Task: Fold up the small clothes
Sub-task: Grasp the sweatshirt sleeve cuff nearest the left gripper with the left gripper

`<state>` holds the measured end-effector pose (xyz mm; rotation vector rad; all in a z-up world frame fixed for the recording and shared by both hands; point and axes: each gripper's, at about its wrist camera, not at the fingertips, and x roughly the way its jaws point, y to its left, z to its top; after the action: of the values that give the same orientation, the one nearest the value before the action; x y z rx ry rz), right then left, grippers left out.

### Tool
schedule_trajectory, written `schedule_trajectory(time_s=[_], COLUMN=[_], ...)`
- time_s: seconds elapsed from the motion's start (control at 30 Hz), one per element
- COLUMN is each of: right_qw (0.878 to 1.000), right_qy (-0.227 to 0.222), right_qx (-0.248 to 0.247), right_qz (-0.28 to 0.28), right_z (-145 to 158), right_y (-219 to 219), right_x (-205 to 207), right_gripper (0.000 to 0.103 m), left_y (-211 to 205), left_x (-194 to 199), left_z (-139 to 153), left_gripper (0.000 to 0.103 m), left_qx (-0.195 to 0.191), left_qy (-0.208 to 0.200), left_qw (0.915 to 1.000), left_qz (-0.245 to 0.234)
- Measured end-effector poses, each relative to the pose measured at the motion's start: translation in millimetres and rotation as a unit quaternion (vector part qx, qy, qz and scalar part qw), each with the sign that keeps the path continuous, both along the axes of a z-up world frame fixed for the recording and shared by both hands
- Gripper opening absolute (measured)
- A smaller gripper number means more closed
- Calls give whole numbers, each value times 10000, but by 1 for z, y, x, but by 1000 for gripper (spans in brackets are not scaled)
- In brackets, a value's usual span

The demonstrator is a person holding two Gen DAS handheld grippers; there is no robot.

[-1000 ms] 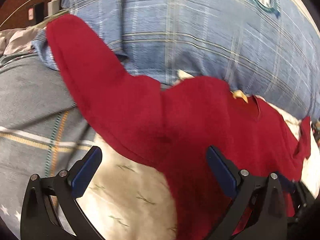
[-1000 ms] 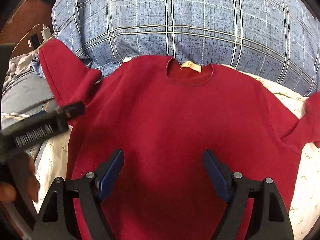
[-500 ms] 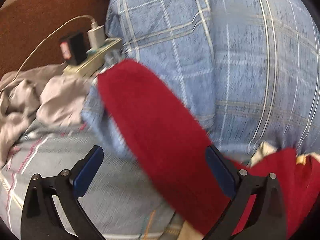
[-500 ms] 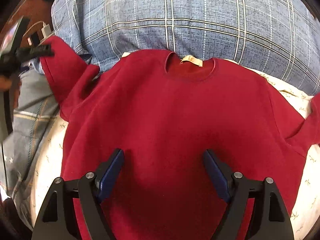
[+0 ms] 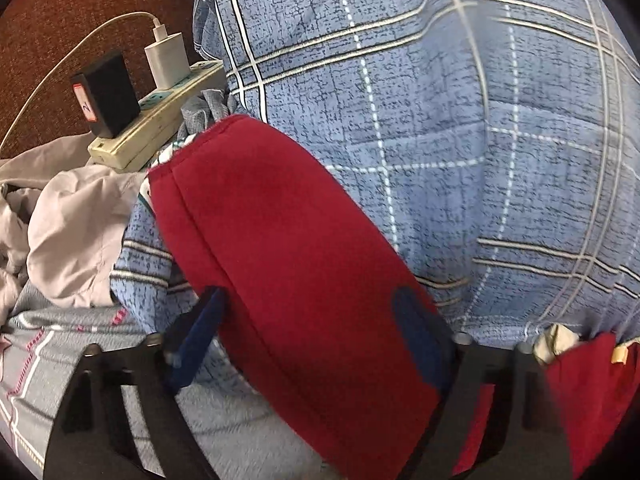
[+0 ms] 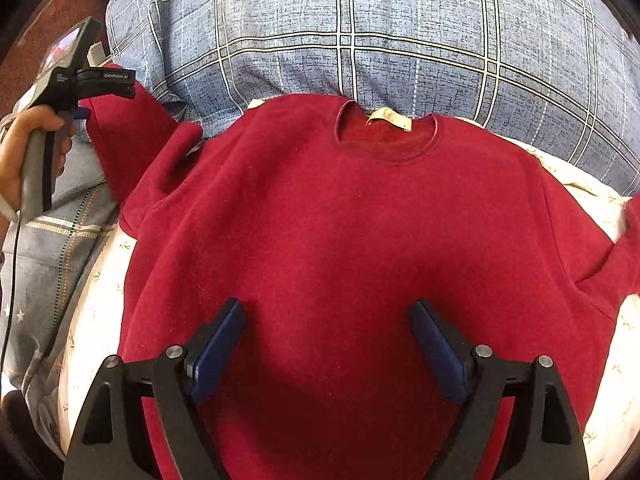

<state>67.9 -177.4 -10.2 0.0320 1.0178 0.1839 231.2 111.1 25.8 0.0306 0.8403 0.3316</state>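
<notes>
A dark red sweater [image 6: 344, 240] lies flat, face up, on a pale printed sheet, neck and tan label [image 6: 390, 118] toward the blue plaid pillow. Its left sleeve [image 5: 280, 260] runs up onto the pillow's edge. My left gripper [image 5: 312, 320] is open, its blue pads on either side of that sleeve, well short of the cuff [image 5: 192, 152]. It also shows in the right wrist view [image 6: 92, 92] at the sleeve's end. My right gripper [image 6: 326, 332] is open and empty above the sweater's lower body.
A blue plaid pillow [image 6: 360, 28] fills the back. A power strip [image 5: 156, 120] with a white charger and a black adapter lies left of the cuff, next to crumpled grey cloth [image 5: 68, 224]. A grey striped blanket [image 6: 44, 248] lies at the left.
My left gripper has moved up along the left sleeve toward the cuff, and its pads have come closer together around the sleeve. My right gripper has stayed nearly still.
</notes>
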Motion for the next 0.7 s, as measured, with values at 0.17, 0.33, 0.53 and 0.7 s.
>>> schedule_trajectory(time_s=[0.17,0.33,0.53,0.7], right_qw=[10000,10000,9999,9998], right_qy=[2,-2,71,75], right_qx=[20,24,126,152], right_qz=[-3,-23,-42,-65], right_z=[0,1,3,2], right_y=[-1,0,-4,-5], right_x=[0,-2,-6,-7], right_gripper=[88,88,87,87], left_y=[12,-4,3,39], left_x=[19,9,2,19], left_z=[-2,2,12,4], left_gripper=[9,0,60,79], left_qx=[23,138,321,454], left_qy=[132,-48,-195,-272], left_qw=[9999,9992,9991,9974], left_qz=[22,-362,174,485])
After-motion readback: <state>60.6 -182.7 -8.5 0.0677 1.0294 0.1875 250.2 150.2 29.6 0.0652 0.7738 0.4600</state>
